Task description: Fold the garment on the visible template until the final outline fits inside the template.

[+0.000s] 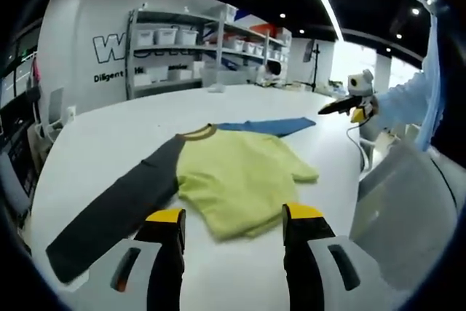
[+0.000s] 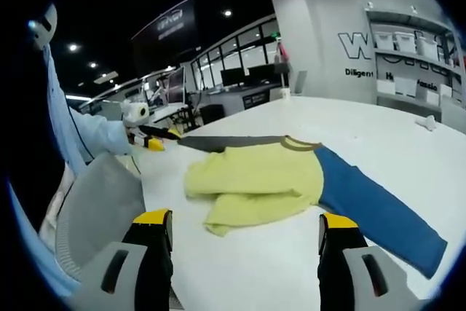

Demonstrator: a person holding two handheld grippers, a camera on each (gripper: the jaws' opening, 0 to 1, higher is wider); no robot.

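Note:
A long-sleeved shirt lies on the white table [image 1: 109, 132]. Its yellow-green body [image 1: 237, 180] is rumpled, with one edge doubled over [image 2: 244, 213]. The dark grey sleeve [image 1: 116, 213] stretches out flat to one side and the blue sleeve [image 2: 375, 216] to the other. My left gripper [image 1: 233, 218] hovers open just short of the body's near edge, with nothing between its yellow-tipped jaws. My right gripper [image 2: 246, 222] stands open on the opposite side, also short of the cloth. Each gripper also appears in the other's view, the right gripper [image 1: 348, 104] and the left gripper [image 2: 149, 138], both held over the table edge.
A grey panel [image 1: 408, 209], like a chair back, stands close by the person in a light blue sleeve [image 2: 84, 132]. Shelves with white bins [image 1: 204, 41] line the far wall. Desks with monitors [image 2: 240, 78] stand beyond the table.

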